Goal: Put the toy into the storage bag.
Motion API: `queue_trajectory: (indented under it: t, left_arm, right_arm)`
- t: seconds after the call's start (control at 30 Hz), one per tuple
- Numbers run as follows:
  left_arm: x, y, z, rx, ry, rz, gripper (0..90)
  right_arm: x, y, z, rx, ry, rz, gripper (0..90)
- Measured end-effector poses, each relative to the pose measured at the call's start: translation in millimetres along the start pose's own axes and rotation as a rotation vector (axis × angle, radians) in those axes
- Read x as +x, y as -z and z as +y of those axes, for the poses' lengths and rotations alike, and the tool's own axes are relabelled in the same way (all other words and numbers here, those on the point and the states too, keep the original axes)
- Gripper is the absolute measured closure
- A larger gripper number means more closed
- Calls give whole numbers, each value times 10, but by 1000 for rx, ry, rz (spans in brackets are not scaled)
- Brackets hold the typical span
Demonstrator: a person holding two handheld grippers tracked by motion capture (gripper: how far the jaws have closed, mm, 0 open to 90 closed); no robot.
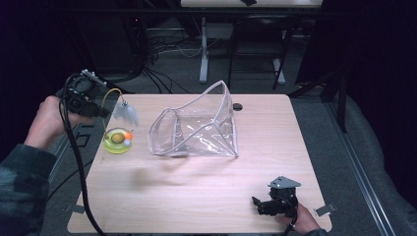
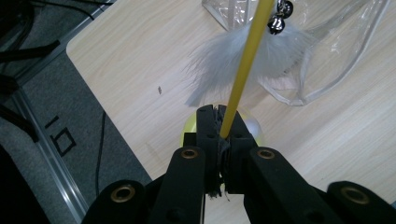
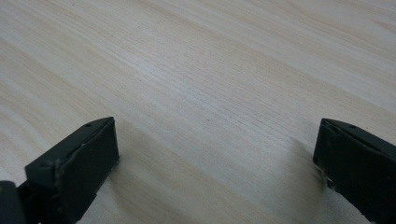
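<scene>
My left gripper (image 1: 101, 112) is held above the table's left edge, shut on a thin yellow wand (image 2: 243, 70). The wand (image 1: 109, 96) arcs over to a small bell and a grey-white feather tuft (image 1: 126, 115) that dangles off its tip; in the left gripper view the feather (image 2: 243, 56) hangs just past the jaws. Below it sits a yellow-green dish (image 1: 118, 140) with small balls inside, partly hidden behind the jaws (image 2: 191, 128). A clear plastic pouch (image 1: 196, 128) stands open in the table's middle. My right gripper (image 1: 256, 204) rests open near the front right edge, nothing between its fingers (image 3: 88, 154).
The wooden table (image 1: 206, 191) has a dark hole (image 1: 238, 106) near its back edge. Behind it stand desk legs and cables on the floor. A metal rail runs along the floor at the left (image 2: 42, 154).
</scene>
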State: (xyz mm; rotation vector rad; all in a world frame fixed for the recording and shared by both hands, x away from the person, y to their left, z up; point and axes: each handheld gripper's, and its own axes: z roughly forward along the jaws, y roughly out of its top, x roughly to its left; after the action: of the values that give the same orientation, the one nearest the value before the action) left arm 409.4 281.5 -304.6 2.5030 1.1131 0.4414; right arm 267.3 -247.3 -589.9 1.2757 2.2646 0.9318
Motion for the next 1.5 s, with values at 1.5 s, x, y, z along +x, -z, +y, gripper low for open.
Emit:
queue_trajectory:
  t: [1.5]
  left_arm:
    - [-179, 316, 503, -47, -85, 4, 877]
  right_arm:
    - [3, -6, -1, -7, -4, -1, 0]
